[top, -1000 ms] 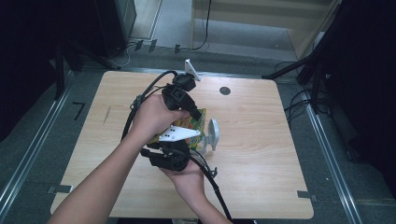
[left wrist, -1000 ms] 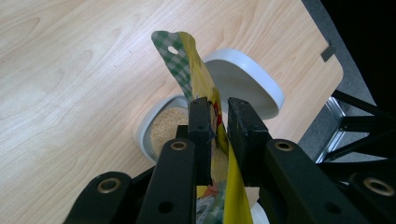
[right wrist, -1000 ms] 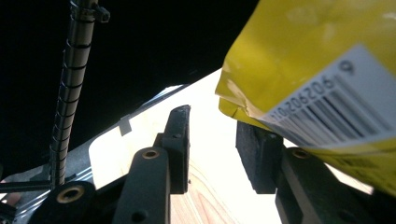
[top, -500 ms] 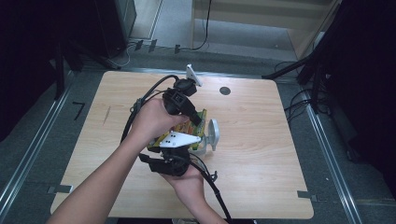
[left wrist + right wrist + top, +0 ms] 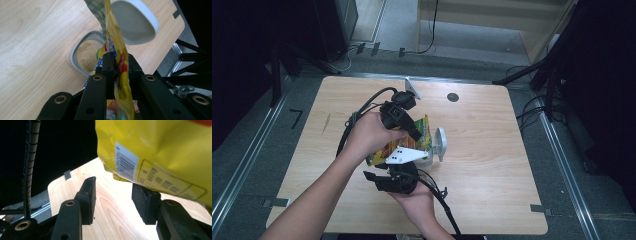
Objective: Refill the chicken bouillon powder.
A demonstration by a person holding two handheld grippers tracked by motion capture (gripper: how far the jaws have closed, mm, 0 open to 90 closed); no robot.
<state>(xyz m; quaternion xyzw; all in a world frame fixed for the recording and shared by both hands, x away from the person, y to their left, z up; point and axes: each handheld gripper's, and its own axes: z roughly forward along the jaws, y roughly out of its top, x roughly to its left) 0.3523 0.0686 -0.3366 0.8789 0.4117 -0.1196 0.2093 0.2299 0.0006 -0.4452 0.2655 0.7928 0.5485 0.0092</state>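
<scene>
Your left claw (image 5: pixel 117 65) pinches the yellow bag (image 5: pixel 115 42) above the grey container (image 5: pixel 86 55) of grains; your right claw (image 5: pixel 113 200), jaws just opening, stands spread beneath the bag

Looks like a lab/test rig, not a home: bare wooden table (image 5: pixel 492 130) on grey floor, metal rails (image 5: pixel 562 165) along both sides, black stands (image 5: pixel 557 75) & cables (image 5: pixel 432 30) round it, dark curtains, wood panel at back.

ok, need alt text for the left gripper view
The left hand-held gripper pinches a yellow snack bag above an open grey container of brown granules. Its lid stands raised behind, on a light wooden table.
</scene>
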